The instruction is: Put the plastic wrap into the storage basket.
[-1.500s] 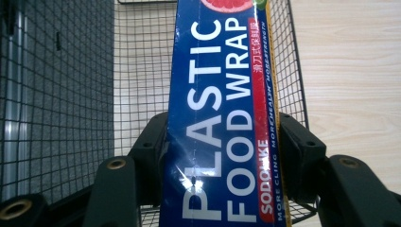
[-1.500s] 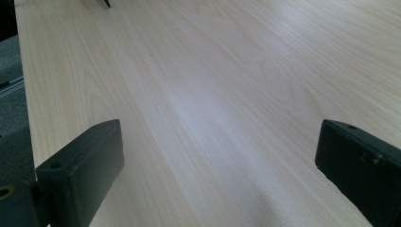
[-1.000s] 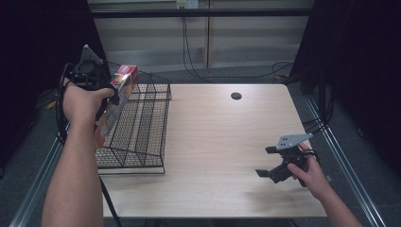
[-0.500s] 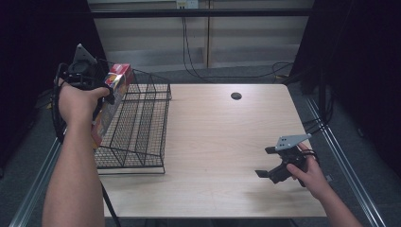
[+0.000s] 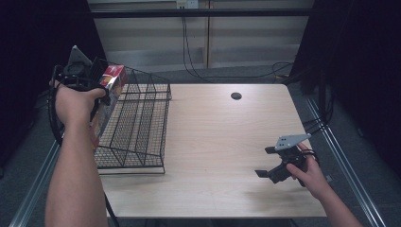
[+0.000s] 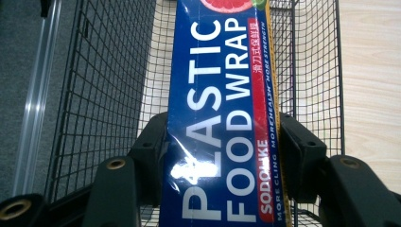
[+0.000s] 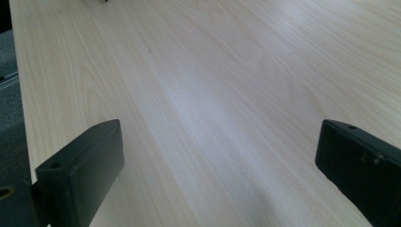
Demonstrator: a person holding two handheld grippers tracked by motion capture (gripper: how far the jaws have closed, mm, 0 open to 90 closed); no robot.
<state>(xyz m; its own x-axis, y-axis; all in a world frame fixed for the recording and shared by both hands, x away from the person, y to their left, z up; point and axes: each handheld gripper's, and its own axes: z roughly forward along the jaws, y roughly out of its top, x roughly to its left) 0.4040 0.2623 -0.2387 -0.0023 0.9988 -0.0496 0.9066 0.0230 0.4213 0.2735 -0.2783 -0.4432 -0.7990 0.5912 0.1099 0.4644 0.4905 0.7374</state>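
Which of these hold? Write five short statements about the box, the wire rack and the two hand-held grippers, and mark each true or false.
1. The left hand-held gripper is shut on the plastic food wrap box. True.
2. The right hand-held gripper holds a second box. False: its jaws stand wide apart over the bare table.
3. The box lies flat on the tabletop. False: it is held in the air at the left edge of the wire rack.
4. The wire rack sits on the table's left part. True.
5. The box is mostly green. False: it is blue with a red strip.
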